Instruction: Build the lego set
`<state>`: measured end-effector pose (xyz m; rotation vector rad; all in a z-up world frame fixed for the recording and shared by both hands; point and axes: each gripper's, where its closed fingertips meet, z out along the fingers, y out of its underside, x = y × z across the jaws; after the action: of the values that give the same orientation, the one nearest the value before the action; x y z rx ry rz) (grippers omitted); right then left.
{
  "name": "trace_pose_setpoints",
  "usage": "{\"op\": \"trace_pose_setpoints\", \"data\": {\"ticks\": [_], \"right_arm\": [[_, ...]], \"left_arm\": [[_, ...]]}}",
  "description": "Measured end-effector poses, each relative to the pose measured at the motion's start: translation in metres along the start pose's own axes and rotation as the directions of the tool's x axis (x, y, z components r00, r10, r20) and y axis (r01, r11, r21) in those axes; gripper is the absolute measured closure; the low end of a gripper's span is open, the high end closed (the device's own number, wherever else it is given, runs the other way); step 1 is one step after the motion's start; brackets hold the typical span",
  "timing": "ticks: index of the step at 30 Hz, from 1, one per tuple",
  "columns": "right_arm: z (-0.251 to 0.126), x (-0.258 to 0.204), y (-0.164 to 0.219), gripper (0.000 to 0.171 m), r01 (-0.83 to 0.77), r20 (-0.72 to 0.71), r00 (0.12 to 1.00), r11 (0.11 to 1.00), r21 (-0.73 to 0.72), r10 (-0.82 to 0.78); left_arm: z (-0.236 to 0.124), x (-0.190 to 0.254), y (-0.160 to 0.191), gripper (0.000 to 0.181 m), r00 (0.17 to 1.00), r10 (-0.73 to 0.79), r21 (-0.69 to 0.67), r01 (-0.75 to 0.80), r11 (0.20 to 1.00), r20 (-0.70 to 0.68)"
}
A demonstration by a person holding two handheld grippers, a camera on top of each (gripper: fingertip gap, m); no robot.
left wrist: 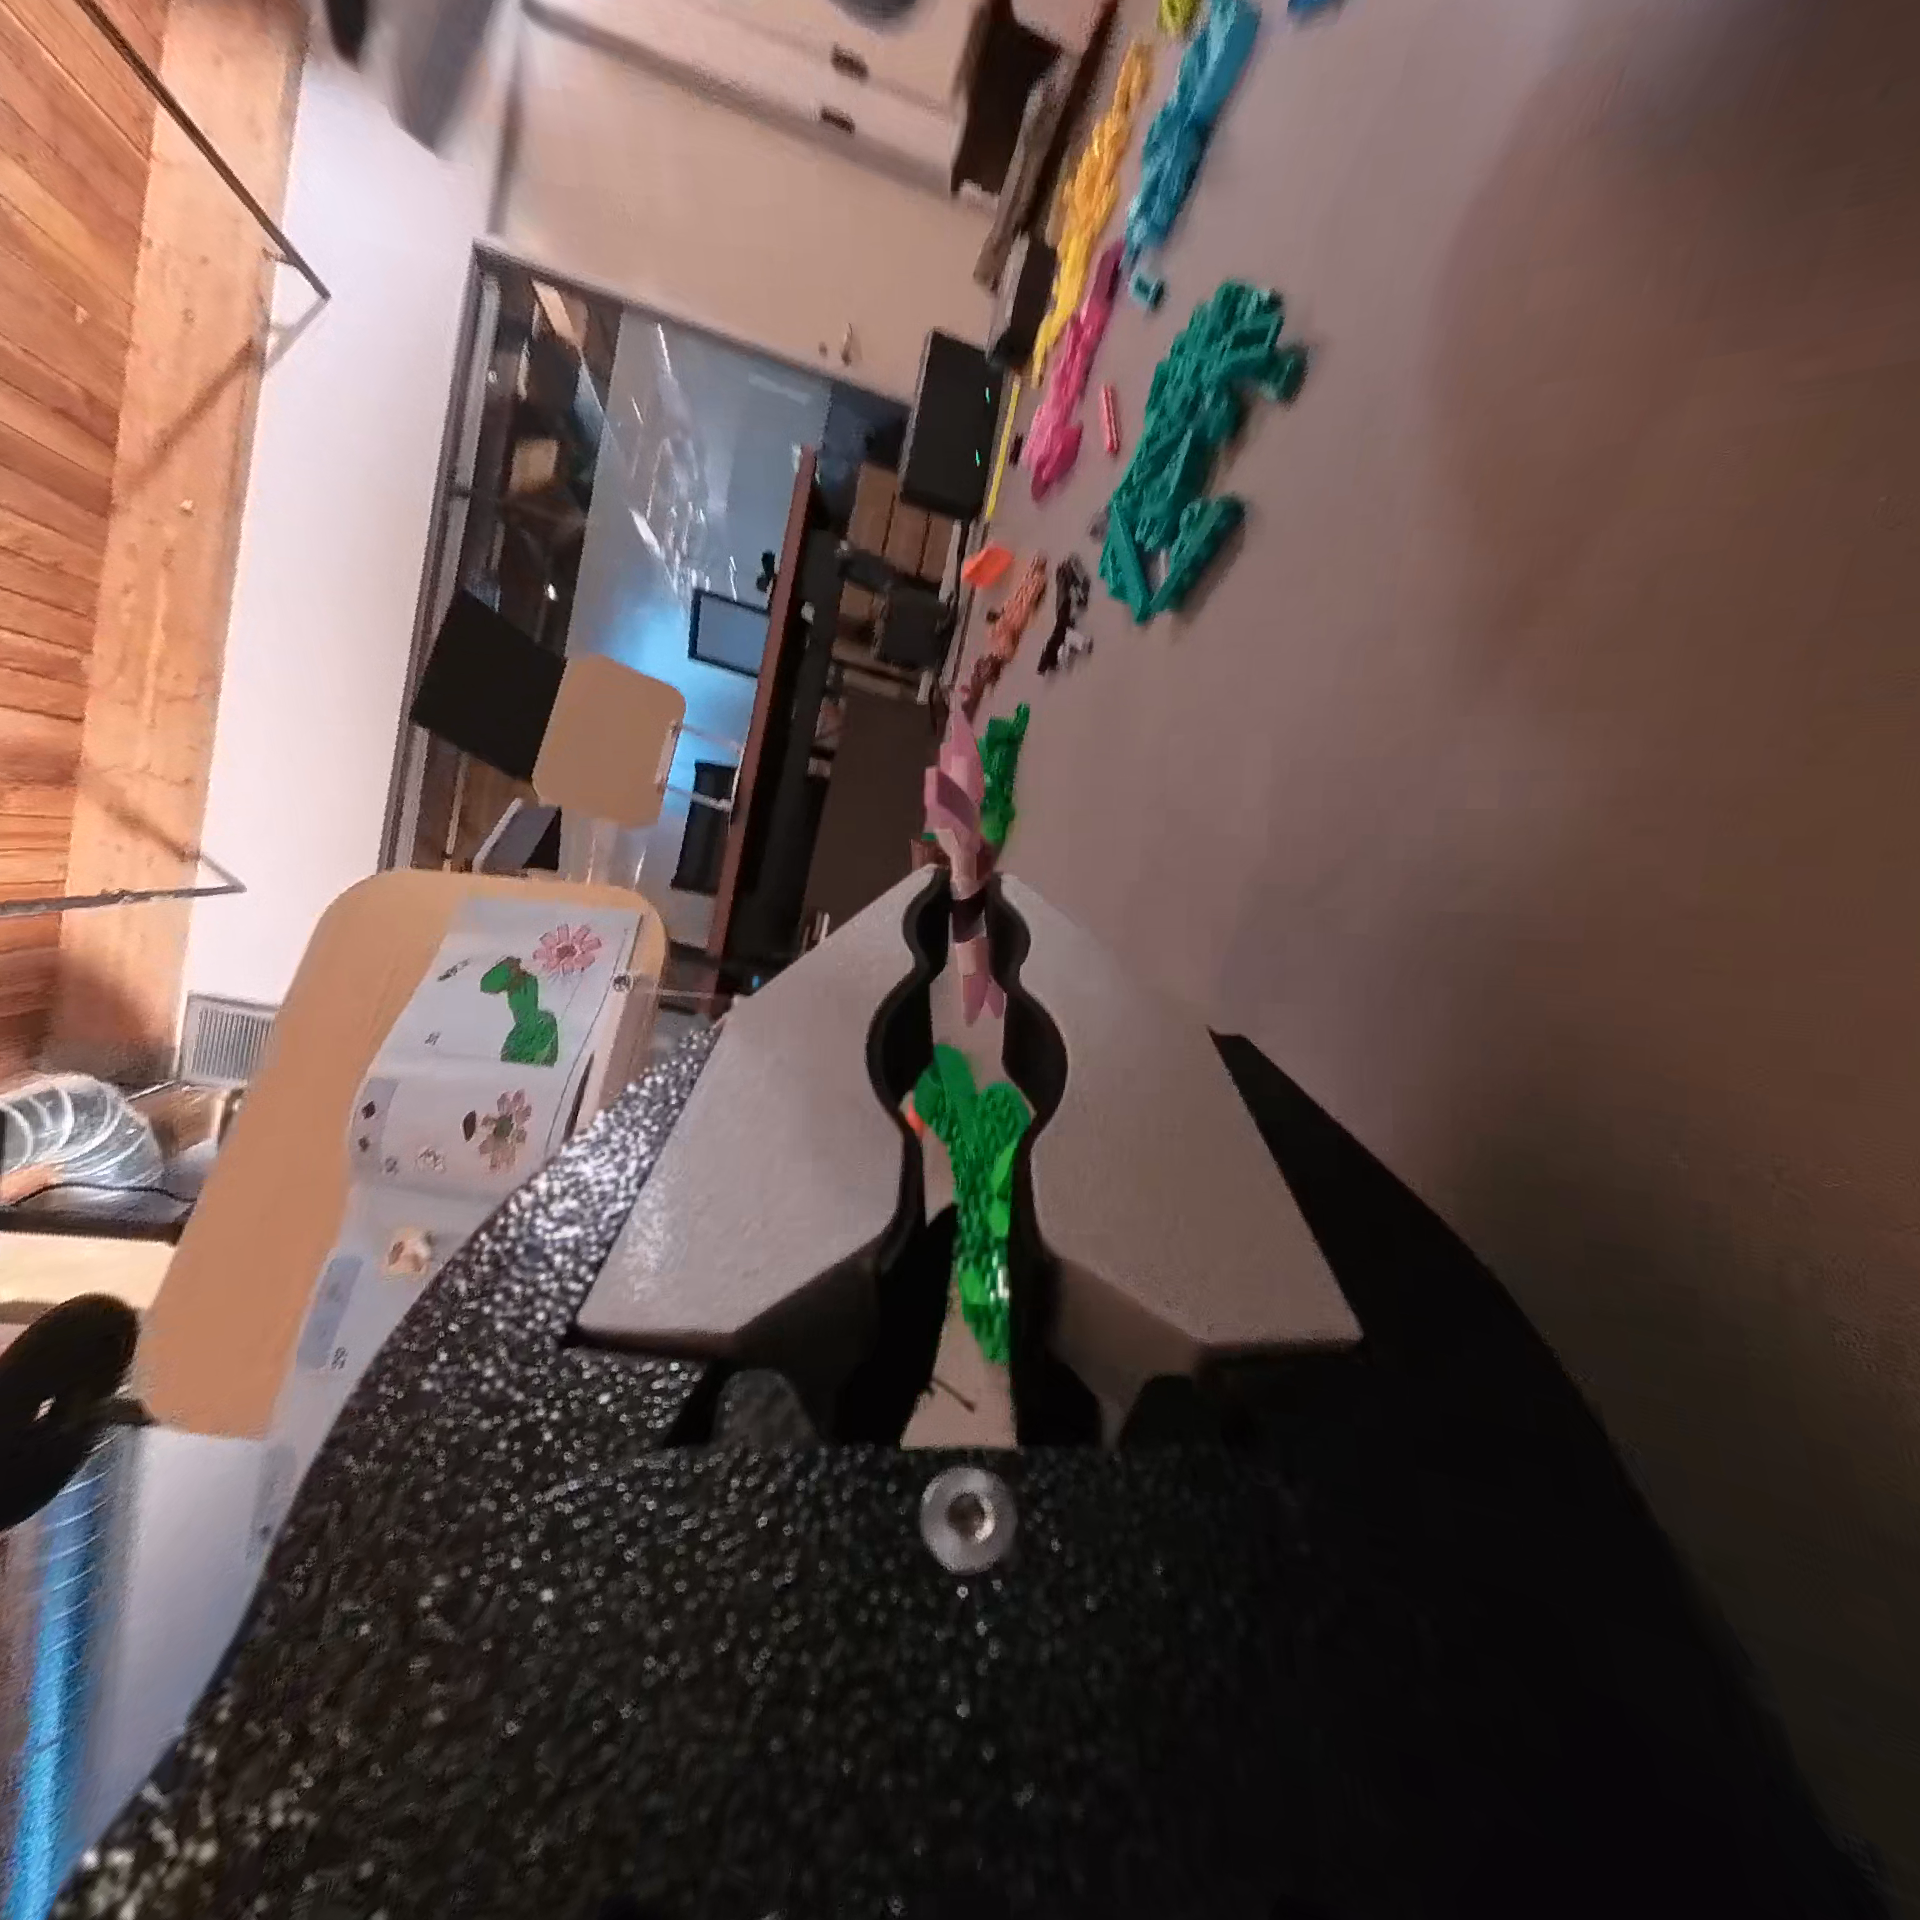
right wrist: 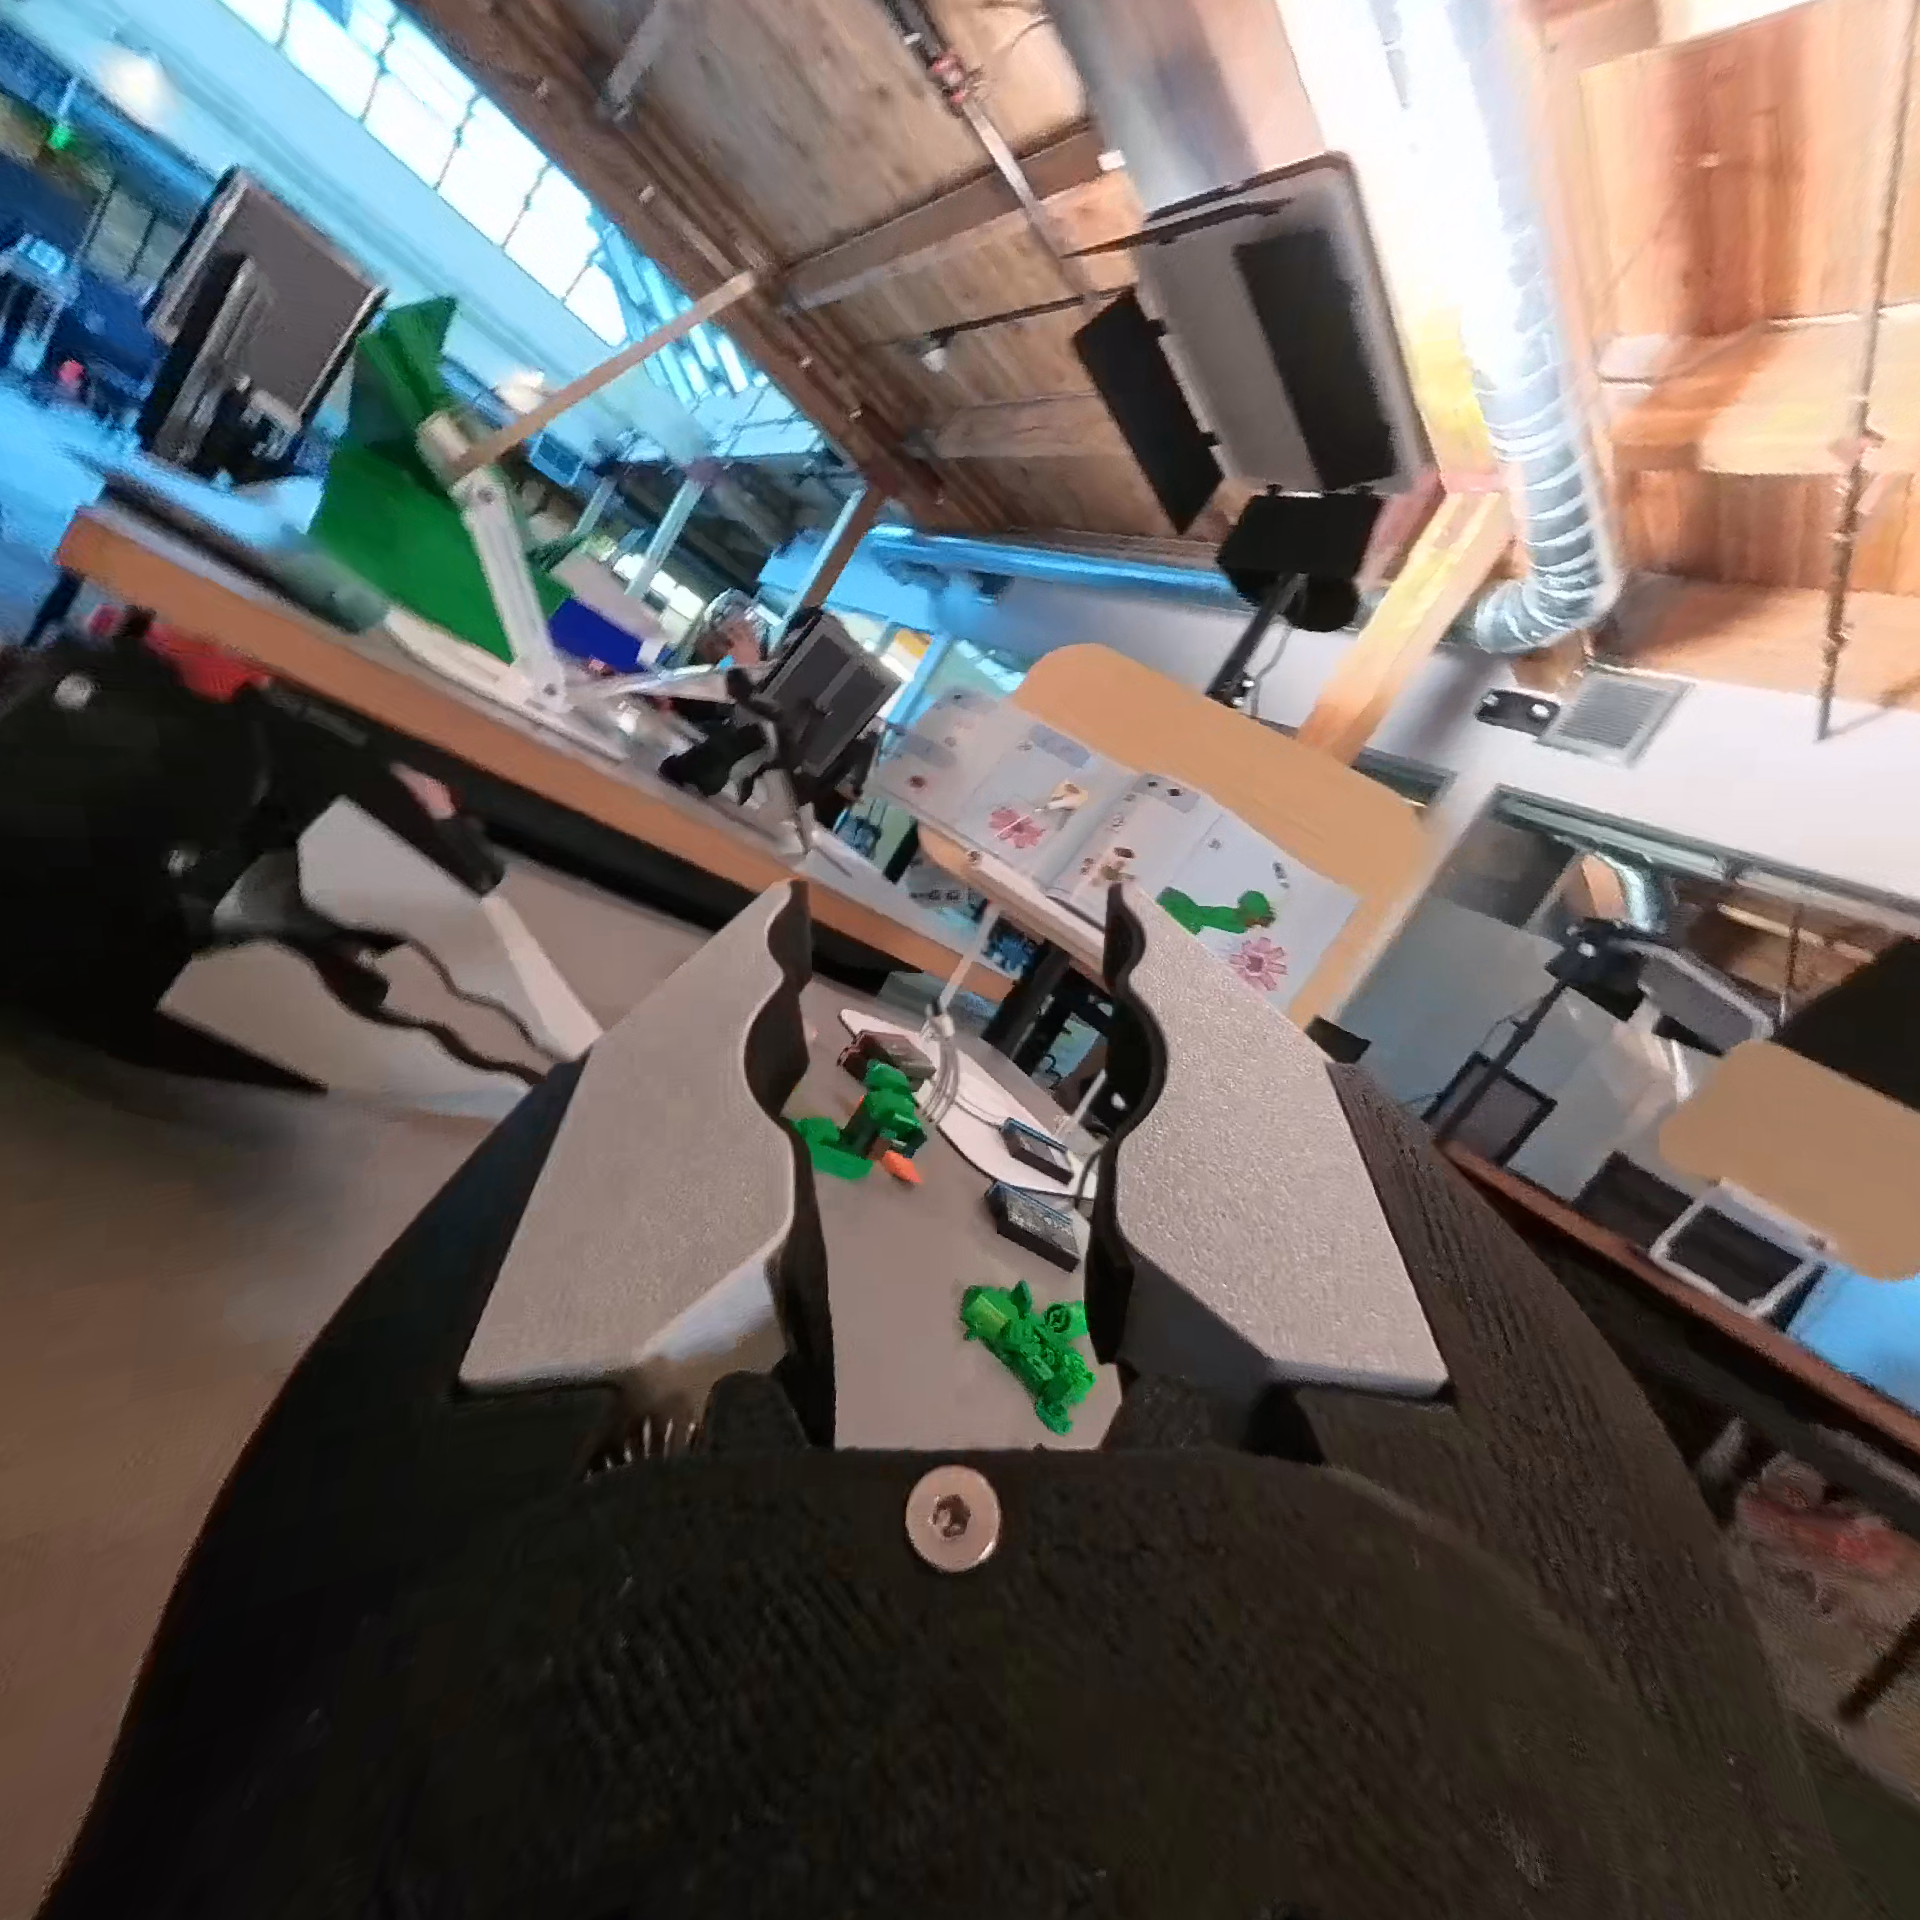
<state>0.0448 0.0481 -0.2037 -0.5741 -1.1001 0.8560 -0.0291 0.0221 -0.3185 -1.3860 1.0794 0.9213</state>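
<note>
My left gripper (left wrist: 966, 896) is shut on a pink Lego flower piece (left wrist: 961, 810) that sticks out past the fingertips. The view is rolled, so the table (left wrist: 1558, 935) runs down the right side. A bright green Lego cluster (left wrist: 977, 1174) shows in the gap behind the grip. My right gripper (right wrist: 956, 904) is open and empty above the table (right wrist: 260, 1247). Between its fingers lie a green Lego stem assembly (right wrist: 873, 1127) and a loose green pile (right wrist: 1029, 1340). The left gripper (right wrist: 343, 966) shows blurred at the left of the right wrist view.
Sorted Lego piles lie farther along the table: teal (left wrist: 1195, 447), pink (left wrist: 1075, 374), yellow (left wrist: 1101, 177), blue (left wrist: 1184, 135), small brown and black bits (left wrist: 1039, 613). An open instruction booklet (left wrist: 488, 1070) stands propped, also in the right wrist view (right wrist: 1122, 831). Small black boxes (right wrist: 1029, 1216) sit beyond the green pile.
</note>
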Motion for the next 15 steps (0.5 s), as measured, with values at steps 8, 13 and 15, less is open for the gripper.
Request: {"op": "trace_pose_setpoints", "data": {"ticks": [8, 13, 15], "right_arm": [[-0.013, 0.012, -0.008, 0.115, -0.166, -0.052, 0.984, 0.984, 0.057, 0.169], [-0.016, 0.004, 0.0, 0.114, -0.203, -0.018, 0.979, 0.979, 0.029, 0.204], [-0.018, -0.002, 0.002, 0.114, -0.186, 0.008, 0.982, 0.982, 0.01, 0.186]], "left_arm": [[0.004, 0.008, 0.03, 0.178, 0.999, 0.025, -0.163, -0.032, 0.986, -0.042], [0.005, 0.008, 0.032, 0.178, 0.999, 0.011, -0.171, -0.018, 0.985, -0.041], [0.005, 0.005, 0.03, 0.178, 1.0, 0.0, -0.158, -0.005, 0.987, -0.028]]}}
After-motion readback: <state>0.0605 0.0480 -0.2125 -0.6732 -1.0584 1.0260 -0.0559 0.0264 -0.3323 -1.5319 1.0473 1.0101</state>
